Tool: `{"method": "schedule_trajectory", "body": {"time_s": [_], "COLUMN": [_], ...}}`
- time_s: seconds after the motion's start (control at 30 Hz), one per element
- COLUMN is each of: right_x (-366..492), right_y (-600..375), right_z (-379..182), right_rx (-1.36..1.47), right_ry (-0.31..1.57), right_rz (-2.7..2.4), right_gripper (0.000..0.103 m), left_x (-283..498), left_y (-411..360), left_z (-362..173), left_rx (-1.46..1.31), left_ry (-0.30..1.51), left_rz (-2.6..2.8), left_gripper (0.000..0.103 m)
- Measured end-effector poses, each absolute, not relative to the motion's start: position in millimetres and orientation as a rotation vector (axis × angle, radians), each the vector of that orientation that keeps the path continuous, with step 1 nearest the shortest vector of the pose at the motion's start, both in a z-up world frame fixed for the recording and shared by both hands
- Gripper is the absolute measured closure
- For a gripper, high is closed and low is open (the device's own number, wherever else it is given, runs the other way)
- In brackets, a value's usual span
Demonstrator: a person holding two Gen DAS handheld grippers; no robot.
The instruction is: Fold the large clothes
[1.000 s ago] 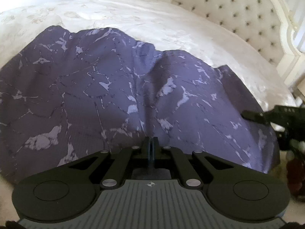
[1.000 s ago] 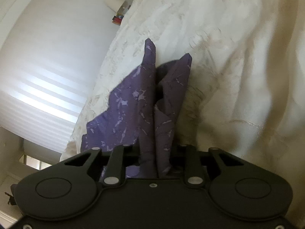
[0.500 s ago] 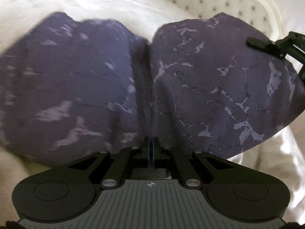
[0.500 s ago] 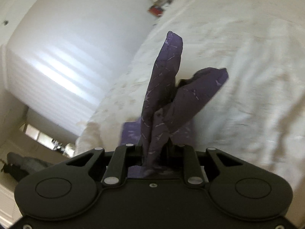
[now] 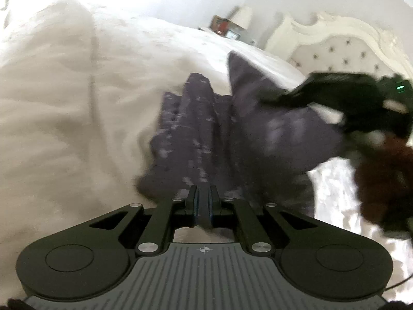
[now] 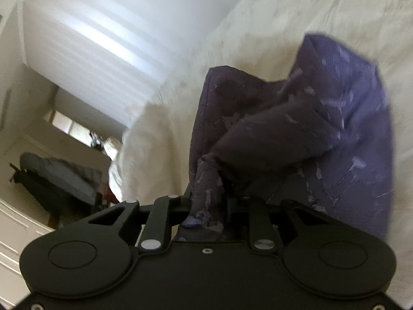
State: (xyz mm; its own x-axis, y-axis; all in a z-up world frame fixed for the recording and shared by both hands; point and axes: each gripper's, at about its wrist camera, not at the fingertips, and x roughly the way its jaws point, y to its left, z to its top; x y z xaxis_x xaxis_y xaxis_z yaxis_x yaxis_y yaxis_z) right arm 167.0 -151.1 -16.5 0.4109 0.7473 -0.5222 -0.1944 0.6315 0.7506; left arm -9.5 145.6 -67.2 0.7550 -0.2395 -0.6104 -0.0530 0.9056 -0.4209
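Observation:
A large purple garment with a pale marbled print (image 5: 206, 139) hangs bunched above the cream bedspread (image 5: 64, 103). My left gripper (image 5: 202, 193) is shut on its near edge, jaws pressed together on the cloth. My right gripper (image 6: 209, 201) is shut on another gathered edge of the garment (image 6: 322, 134), with cloth bunched between the jaws. In the left wrist view the right gripper (image 5: 335, 95) shows blurred at the upper right, level with the garment's top. The frames are motion-blurred.
The tufted cream headboard (image 5: 343, 49) stands at the far right of the bed. A nightstand with a lamp (image 5: 242, 15) and small items sits behind it. In the right wrist view a window with blinds (image 6: 108, 38) and dark clothing on a rack (image 6: 56, 180) lie beyond the bed's edge.
The garment has gone from lying spread on the bed to being lifted and gathered into folds. Both grippers have swung up and closer together, still holding the cloth.

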Motion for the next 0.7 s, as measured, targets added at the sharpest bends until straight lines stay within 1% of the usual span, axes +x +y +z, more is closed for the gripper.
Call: {"method": "schedule_trajectory", "body": {"time_s": [0.07, 0.1, 0.13, 0.17, 0.23, 0.3, 0.4, 0.43, 0.47, 0.6, 0.63, 0.7], "right_x": [166, 168, 167, 165, 160, 158, 150, 147, 146, 137, 134, 132], "right_y": [-136, -127, -123, -121, -120, -127, -145, -152, -158, -197, -207, -225], "right_z": [-26, -33, -36, -38, -34, -24, 6, 15, 23, 48, 50, 49], "right_rx": [0.636, 0.615, 0.596, 0.584, 0.591, 0.610, 0.611, 0.600, 0.585, 0.505, 0.492, 0.476], "right_ry": [0.997, 1.006, 1.012, 1.014, 1.007, 0.987, 0.906, 0.872, 0.844, 0.737, 0.720, 0.708], "right_rz": [0.662, 0.672, 0.681, 0.693, 0.734, 0.785, 0.836, 0.840, 0.837, 0.739, 0.704, 0.638], "right_gripper": [0.058, 0.056, 0.049, 0.045, 0.040, 0.039, 0.029, 0.028, 0.028, 0.028, 0.027, 0.026], "left_x": [-14, -16, -17, -18, -24, -26, -35, -35, -34, -13, -6, 15], "left_y": [148, 148, 147, 144, 143, 139, 130, 125, 120, 106, 102, 95], "left_z": [-68, -68, -67, -65, -58, -51, -37, -33, -28, -12, -10, -10], "left_rx": [-0.444, -0.447, -0.448, -0.445, -0.431, -0.408, -0.356, -0.336, -0.313, -0.268, -0.259, -0.239], "left_ry": [0.712, 0.712, 0.712, 0.709, 0.695, 0.672, 0.630, 0.613, 0.593, 0.508, 0.490, 0.480], "left_rz": [-0.101, -0.105, -0.110, -0.117, -0.138, -0.171, -0.239, -0.262, -0.284, -0.348, -0.356, -0.350], "left_gripper": [0.096, 0.096, 0.096, 0.096, 0.096, 0.096, 0.092, 0.083, 0.078, 0.077, 0.074, 0.064]}}
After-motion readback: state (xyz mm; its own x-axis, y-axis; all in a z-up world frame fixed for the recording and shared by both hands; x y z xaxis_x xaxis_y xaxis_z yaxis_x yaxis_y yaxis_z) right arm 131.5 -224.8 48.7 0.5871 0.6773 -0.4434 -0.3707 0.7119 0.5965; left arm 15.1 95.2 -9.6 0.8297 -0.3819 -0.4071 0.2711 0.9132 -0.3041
